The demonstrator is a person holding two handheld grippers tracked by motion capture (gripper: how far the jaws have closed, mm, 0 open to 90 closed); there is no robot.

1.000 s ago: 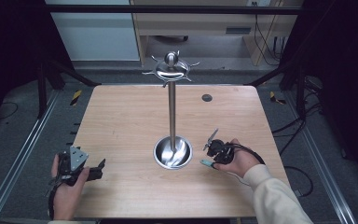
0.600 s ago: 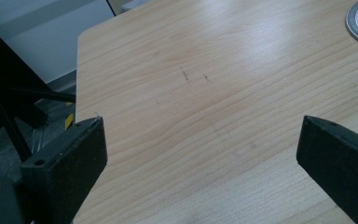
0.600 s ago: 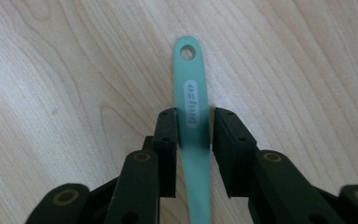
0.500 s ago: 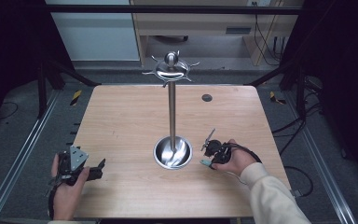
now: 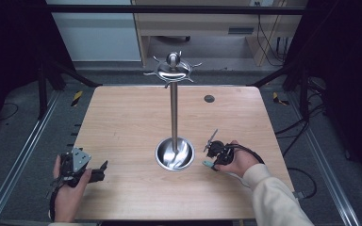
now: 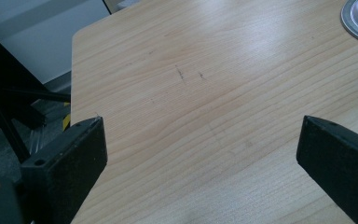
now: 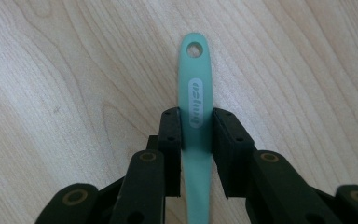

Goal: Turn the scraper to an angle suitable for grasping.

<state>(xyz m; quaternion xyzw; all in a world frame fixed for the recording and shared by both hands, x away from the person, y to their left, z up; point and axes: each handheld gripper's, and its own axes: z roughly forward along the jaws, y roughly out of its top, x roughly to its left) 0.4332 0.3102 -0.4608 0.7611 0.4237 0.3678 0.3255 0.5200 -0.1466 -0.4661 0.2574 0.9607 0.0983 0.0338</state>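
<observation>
Right gripper (image 7: 197, 122) clamped on teal handle (image 7: 196, 88), jaws just been closing onto its sides; handle flat on wooden table (image 5: 122, 122), hole end pointing away, just right of steel stand (image 5: 174, 153) base. What sort of utensil: probably a spatula, head hidden. Left gripper (image 6: 200, 140) wide open over bare wood near left edge.

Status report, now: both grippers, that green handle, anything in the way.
Right gripper jaws just closing, pads against the green handle lying on the table. Left gripper open, nothing between its jaws. Steel stand just left of the right gripper; nothing else close.
</observation>
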